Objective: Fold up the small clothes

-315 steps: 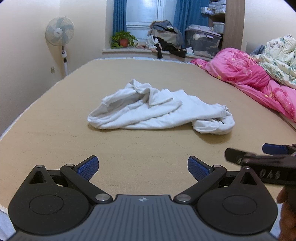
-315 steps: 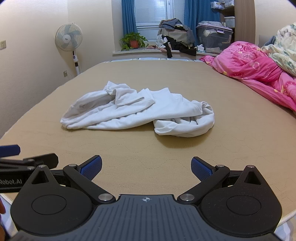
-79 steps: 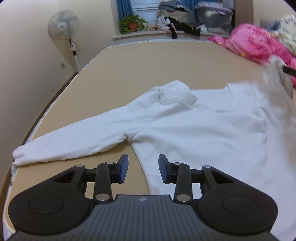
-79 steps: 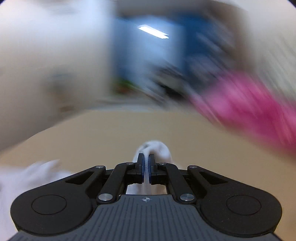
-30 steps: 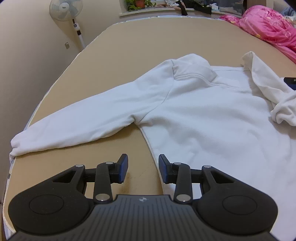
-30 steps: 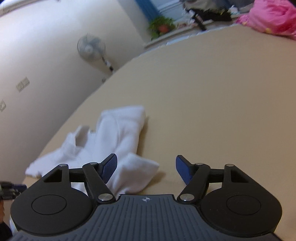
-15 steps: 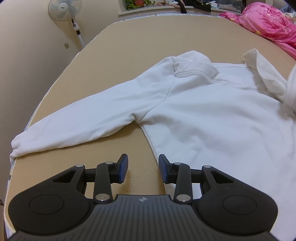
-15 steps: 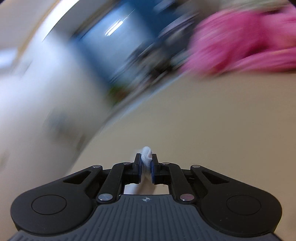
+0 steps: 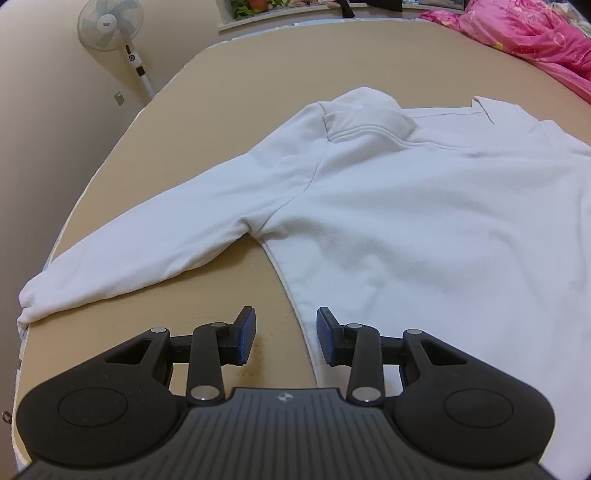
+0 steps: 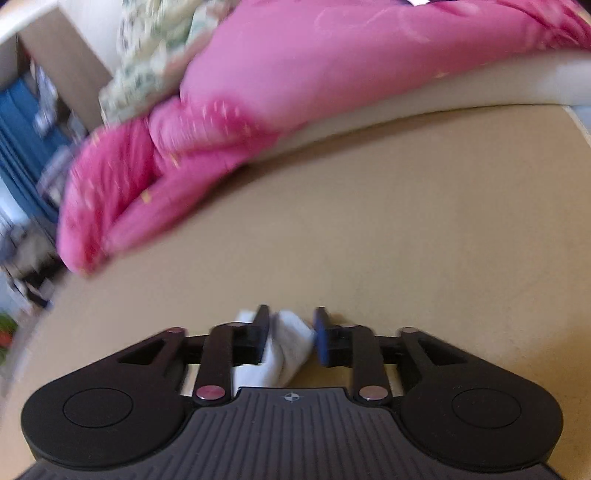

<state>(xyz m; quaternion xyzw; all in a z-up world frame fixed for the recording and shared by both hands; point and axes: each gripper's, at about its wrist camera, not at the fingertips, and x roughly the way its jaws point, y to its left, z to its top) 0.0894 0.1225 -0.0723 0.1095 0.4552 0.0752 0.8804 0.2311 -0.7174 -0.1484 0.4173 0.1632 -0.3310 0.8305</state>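
A white long-sleeved top [image 9: 406, 206] lies spread flat on the tan bed [image 9: 258, 66], its left sleeve [image 9: 129, 254] stretched toward the bed's left edge. My left gripper [image 9: 285, 334] is partly open and empty, just above the top's lower side edge. In the right wrist view, my right gripper [image 10: 290, 332] has its jaws part open with the white cuff of the other sleeve [image 10: 284, 345] lying between them on the bed. I cannot tell whether the pads still press it.
A pink quilt [image 10: 295, 103] and a floral blanket [image 10: 155, 55] are piled along the bed's right side, close ahead of the right gripper. A standing fan [image 9: 110, 26] is by the wall on the left. Plants and clutter line the windowsill [image 9: 314, 7].
The right gripper swung the sleeve out to the right, lowered it to the bed near the pink quilt and widened its jaws. The top's right side now lies flat. The left gripper held still.
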